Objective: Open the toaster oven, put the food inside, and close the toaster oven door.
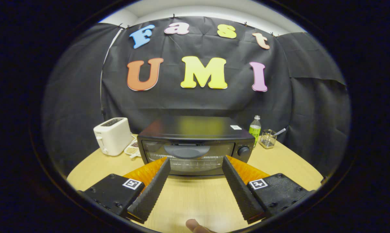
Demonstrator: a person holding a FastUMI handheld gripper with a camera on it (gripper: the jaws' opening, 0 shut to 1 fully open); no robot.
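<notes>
The gripper (195,161) hangs wide open over the wooden table (198,197), nothing between its fingers. Just beyond them sits the toaster oven (195,142), glass door shut (handle straight ahead, knob (243,150) on its right side). A white toaster (112,135) stands to its left, a green bottle (254,129) to its right.

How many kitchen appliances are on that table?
2: a black toaster oven, door closed, just ahead of the open gripper, and a white toaster to its left. Others may hide behind.
</notes>
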